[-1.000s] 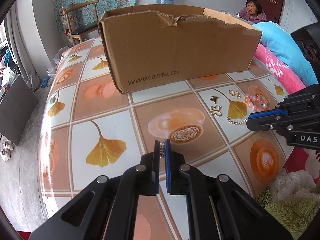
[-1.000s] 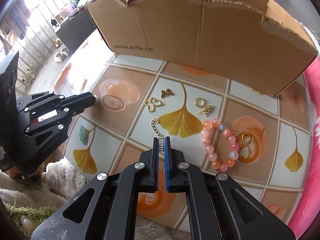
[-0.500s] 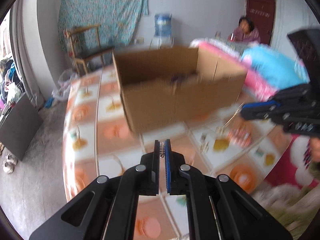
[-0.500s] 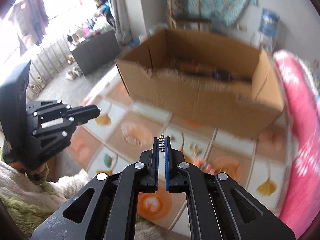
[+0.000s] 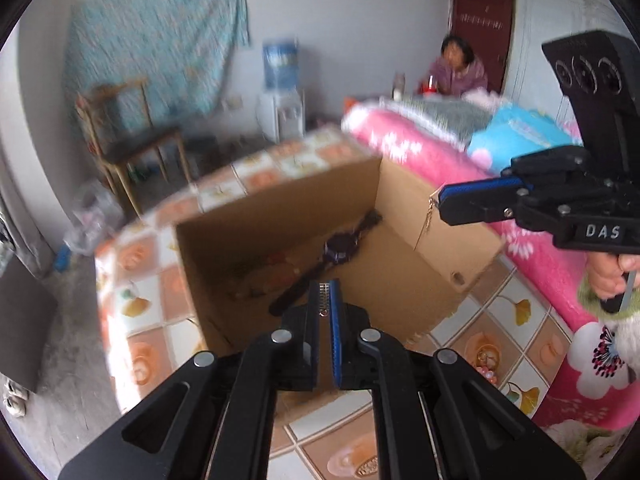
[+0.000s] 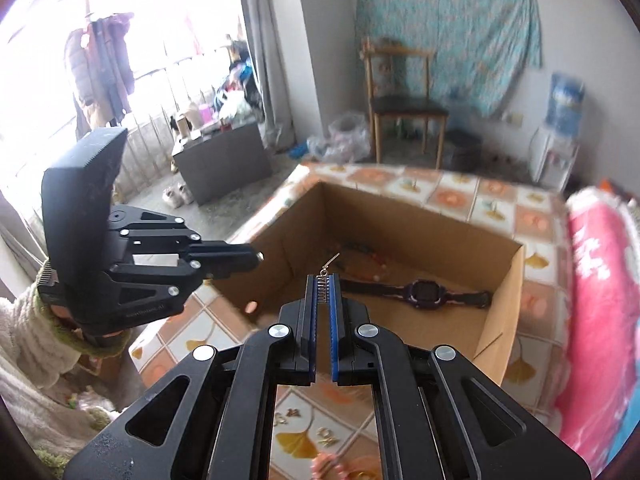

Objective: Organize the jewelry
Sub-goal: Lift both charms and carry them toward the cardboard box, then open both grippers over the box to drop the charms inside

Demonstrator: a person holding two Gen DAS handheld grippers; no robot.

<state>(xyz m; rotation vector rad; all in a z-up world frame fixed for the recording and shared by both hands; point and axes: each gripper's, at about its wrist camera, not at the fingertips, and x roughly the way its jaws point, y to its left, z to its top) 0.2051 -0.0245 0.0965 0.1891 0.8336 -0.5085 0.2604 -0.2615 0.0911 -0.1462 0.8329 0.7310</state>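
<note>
Gold chain [image 5: 430,216] – pinched in the closed jaws of the right gripper [image 5: 442,208], dangling over the cardboard box [image 5: 400,264]; left gripper [image 5: 328,292] shut, empty; risk – thin grip may slip, dropping it onto the tabletop [image 5: 504,312].
</note>
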